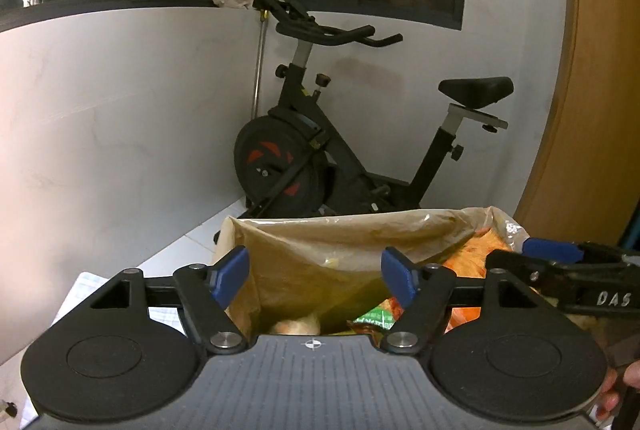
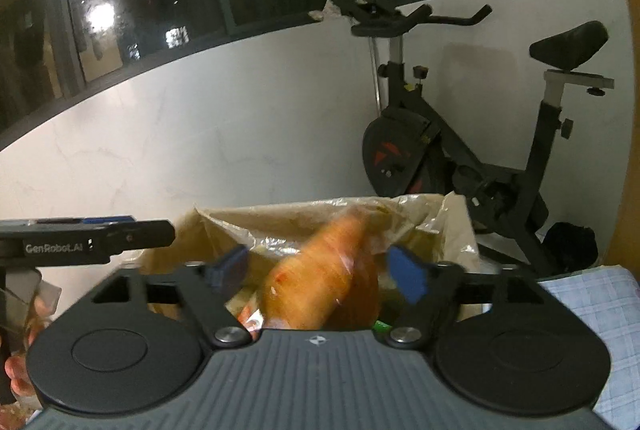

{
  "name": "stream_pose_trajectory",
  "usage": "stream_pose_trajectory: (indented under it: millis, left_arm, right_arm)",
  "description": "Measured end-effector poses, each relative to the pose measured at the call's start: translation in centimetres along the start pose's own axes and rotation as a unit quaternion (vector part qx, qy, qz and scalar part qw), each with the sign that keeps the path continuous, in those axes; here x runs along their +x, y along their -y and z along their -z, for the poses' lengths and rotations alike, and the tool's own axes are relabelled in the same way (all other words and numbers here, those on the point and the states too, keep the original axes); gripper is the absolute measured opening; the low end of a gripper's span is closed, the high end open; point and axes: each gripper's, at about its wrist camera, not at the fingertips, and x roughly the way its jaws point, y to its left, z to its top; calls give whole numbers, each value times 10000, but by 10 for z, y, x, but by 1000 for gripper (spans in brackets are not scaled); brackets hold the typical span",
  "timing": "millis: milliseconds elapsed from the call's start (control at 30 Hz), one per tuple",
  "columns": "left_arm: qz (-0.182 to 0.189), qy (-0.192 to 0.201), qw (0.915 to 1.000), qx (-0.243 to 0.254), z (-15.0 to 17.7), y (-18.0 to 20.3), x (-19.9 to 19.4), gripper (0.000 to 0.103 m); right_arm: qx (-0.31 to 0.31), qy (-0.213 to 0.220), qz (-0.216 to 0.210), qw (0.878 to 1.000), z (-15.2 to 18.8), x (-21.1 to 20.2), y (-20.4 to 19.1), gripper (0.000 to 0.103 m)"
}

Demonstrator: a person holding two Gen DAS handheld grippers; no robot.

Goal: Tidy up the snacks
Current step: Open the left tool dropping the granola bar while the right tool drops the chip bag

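Note:
A box lined with a tan plastic bag (image 1: 320,246) sits ahead of both grippers and holds snack packets. My left gripper (image 1: 316,276) is open and empty above the box's near edge. A green packet (image 1: 374,322) and a pale round item (image 1: 296,326) lie inside below it. My right gripper (image 2: 320,272) is open, and a blurred orange snack packet (image 2: 328,278) sits between its fingers without being pinched, over the box (image 2: 280,222). The right gripper also shows at the right edge of the left wrist view (image 1: 560,262), next to an orange packet (image 1: 476,254).
A black exercise bike (image 1: 320,150) stands behind the box against a white wall; it also shows in the right wrist view (image 2: 460,150). A checked cloth (image 2: 592,310) lies at the right. A wooden door (image 1: 600,110) is at the far right.

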Motion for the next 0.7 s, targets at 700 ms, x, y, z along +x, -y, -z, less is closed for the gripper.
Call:
stream_pose_trajectory:
  millis: [700]
  left_arm:
    - [-232,212,9994,-144,25,-25,-65,75]
  right_arm:
    - [-676,105,235,9974,16,-56,-25,85]
